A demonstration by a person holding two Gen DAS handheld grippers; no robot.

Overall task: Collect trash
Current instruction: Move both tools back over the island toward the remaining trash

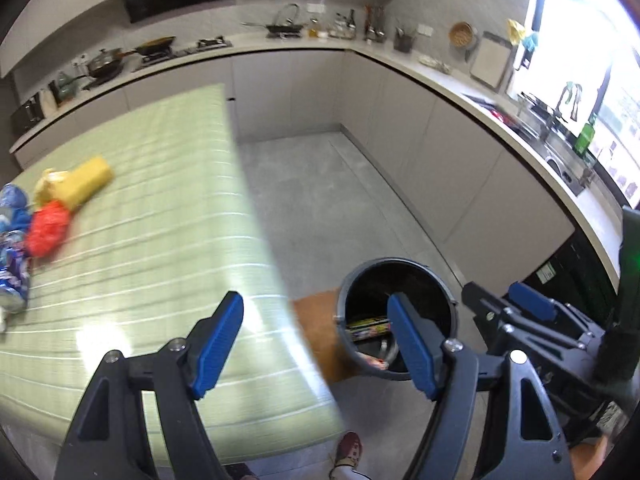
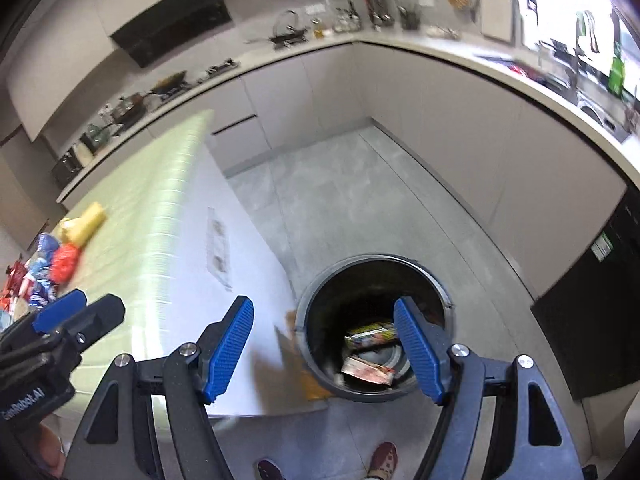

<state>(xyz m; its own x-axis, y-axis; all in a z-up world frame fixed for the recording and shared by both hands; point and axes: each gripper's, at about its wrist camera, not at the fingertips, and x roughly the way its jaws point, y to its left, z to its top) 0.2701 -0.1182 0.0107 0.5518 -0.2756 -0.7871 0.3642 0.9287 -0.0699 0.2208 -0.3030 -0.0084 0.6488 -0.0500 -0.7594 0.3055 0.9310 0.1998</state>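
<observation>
Both the left gripper (image 1: 316, 344) and the right gripper (image 2: 324, 350) hang spread wide and empty above the round dark plastic bin (image 2: 376, 324), which stands on the floor beside the green striped table (image 1: 160, 208). The crumpled red wrapper (image 1: 47, 229) and yellow packet (image 1: 86, 179) near the table's far corner look light, soft and crinkly, best pinched across a bunched fold. Motion blur smears them, and the blue wrappers (image 1: 12, 240) are cut off at the frame edge.

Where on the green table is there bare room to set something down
Most of the green table is bare, from the trash pile across to the edge above the bin. The far left corner is crowded: yellow bag, red wrapper, blue packets.
</observation>
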